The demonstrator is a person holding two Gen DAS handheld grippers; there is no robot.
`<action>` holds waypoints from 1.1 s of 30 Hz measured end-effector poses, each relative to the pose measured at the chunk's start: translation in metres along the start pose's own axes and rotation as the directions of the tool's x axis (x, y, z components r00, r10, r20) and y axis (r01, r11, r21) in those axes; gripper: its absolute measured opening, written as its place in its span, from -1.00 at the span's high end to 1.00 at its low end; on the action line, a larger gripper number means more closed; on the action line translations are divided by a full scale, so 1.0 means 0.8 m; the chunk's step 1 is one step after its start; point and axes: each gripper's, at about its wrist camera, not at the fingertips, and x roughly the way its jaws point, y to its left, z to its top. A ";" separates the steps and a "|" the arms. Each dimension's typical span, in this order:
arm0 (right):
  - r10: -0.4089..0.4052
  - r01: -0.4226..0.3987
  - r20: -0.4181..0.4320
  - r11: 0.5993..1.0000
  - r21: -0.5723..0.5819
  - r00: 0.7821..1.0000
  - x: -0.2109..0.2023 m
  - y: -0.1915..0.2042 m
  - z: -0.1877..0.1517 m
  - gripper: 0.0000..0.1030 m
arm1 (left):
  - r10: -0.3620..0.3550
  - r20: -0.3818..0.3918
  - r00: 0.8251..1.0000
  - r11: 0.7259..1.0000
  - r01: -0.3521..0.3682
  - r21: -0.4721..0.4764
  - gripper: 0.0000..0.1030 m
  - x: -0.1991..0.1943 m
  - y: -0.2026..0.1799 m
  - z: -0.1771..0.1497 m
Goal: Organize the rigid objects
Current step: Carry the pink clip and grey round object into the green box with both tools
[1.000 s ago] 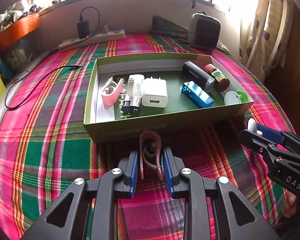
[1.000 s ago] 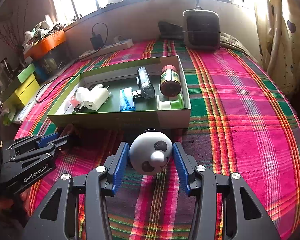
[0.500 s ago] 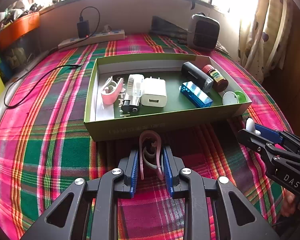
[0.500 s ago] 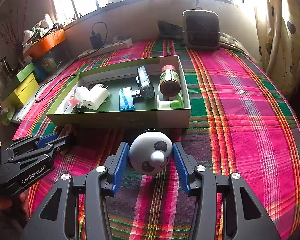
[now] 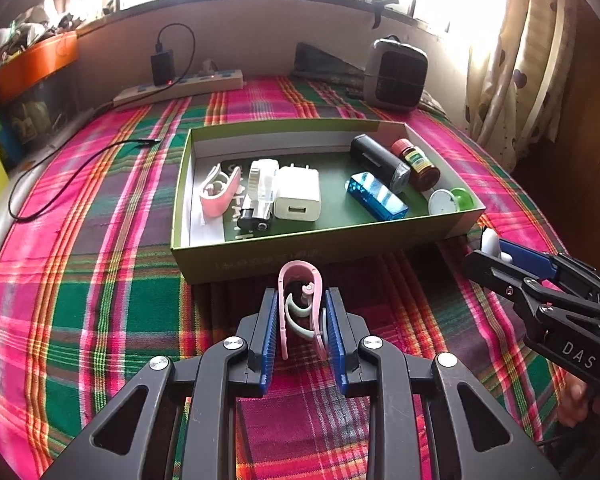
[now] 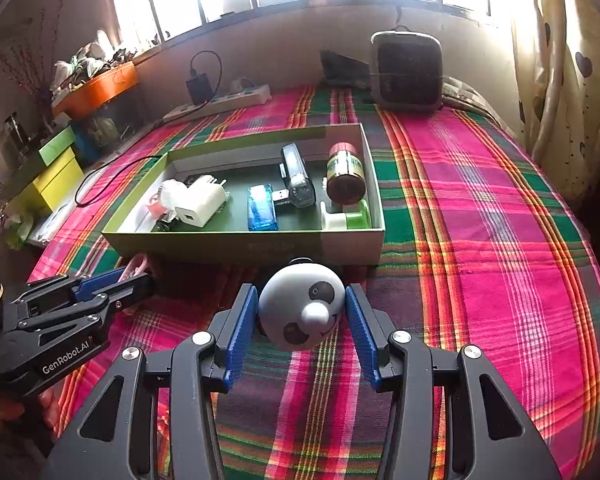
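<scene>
Clearly both held things sit just in front of the near wall of the green box [image 5: 316,248], not yet in it. The left gripper [image 5: 302,312] has its blue pads pressed narrowly on the two sides of a pink clip [image 5: 300,300], which stands up between them with its looped end toward the box. The right gripper [image 6: 302,312] stands about half open around a round grey panda-faced toy [image 6: 302,306], a pad touching each flank. Seen from the left wrist, only a white sliver of that toy shows in the right gripper [image 5: 496,252]; seen from the right wrist, the left gripper [image 6: 112,280] shows a bit of pink at its tips. Risks, as I judge them: the toy is round and smooth, so it could roll out of the pads if they loosen before it is over the box wall; the clip is springy and could twist or snap sideways when let go; either gripper carried too low could catch the cardboard wall and shove the box along the plaid cloth [image 6: 480,240]. Inside the box I count eight things: one pink clip [image 5: 218,196], one white watch-like band [image 5: 260,188], one white charger [image 5: 298,196], one blue transparent case [image 5: 376,198], one black-and-grey device [image 5: 378,162], one brown bottle with a red cap [image 5: 418,164], one white round lid [image 5: 442,202] and one green lid [image 5: 462,199]. That makes two pink clips and one toy.
</scene>
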 end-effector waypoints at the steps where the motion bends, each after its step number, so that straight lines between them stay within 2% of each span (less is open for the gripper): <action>1: 0.001 -0.001 0.006 1.000 -0.003 1.000 -0.002 0.002 0.001 0.09 | -0.003 0.004 1.000 1.000 0.003 0.001 0.56 -0.002 -0.001 0.001; 16: 0.042 -0.040 0.046 0.998 -0.042 0.998 -0.015 0.016 0.030 0.09 | -0.019 0.065 0.998 1.000 0.019 0.006 0.56 -0.026 0.011 0.032; 33: 0.066 -0.062 0.047 0.994 -0.092 0.997 0.025 0.040 0.093 0.09 | -0.011 0.080 0.997 1.000 0.011 -0.001 0.56 0.007 0.046 0.099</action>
